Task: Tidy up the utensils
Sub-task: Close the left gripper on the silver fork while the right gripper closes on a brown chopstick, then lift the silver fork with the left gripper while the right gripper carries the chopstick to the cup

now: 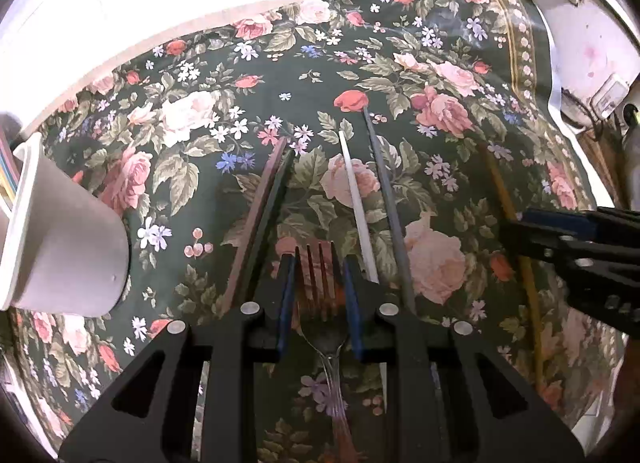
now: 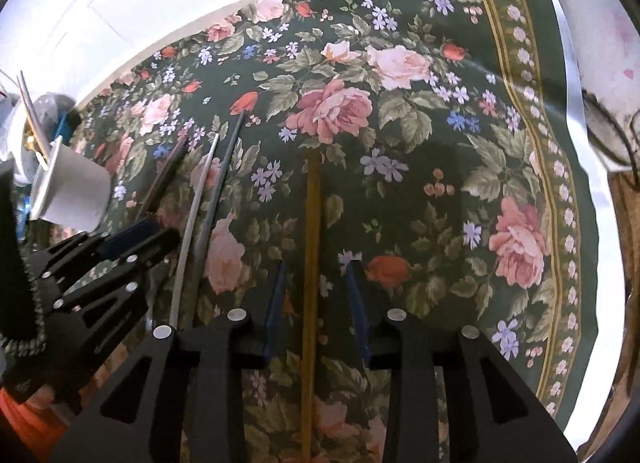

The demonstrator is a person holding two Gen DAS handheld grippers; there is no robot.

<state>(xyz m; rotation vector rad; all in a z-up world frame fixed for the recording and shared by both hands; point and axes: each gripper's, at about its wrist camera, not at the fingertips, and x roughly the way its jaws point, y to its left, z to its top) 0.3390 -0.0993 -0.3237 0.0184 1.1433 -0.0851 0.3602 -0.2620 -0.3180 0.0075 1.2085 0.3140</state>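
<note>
A dark floral tablecloth [image 1: 280,79] covers the counter, and several long utensils lie on it roughly side by side, running away from the cameras. In the left wrist view the left gripper [image 1: 320,263] points steeply down over a clear plastic fork [image 1: 320,283], whose tines sit between the blue pads; the jaws are only partly parted and close beside the tines, but whether the pads actually press on the fork cannot be told. Just left of the fork lie a brown chopstick [image 1: 256,219] and a black chopstick [image 1: 272,215] touching each other, and just right of it a white chopstick [image 1: 358,203] and a grey chopstick [image 1: 388,203], also close together. A white cup [image 1: 68,251] stands at the left edge of the cloth, well apart from the fork. Further right a yellow chopstick [image 1: 528,279] lies alone, partly covered by the right gripper [image 1: 516,231] reaching in from the side. In the right wrist view the right gripper [image 2: 316,267] straddles that yellow chopstick [image 2: 312,223], its jaws parted with a visible gap on either side of the stick, so nothing is grasped. The left gripper [image 2: 156,233] shows at the left of that view, near the white and grey sticks, with the cup [image 2: 72,191] beyond it.
</note>
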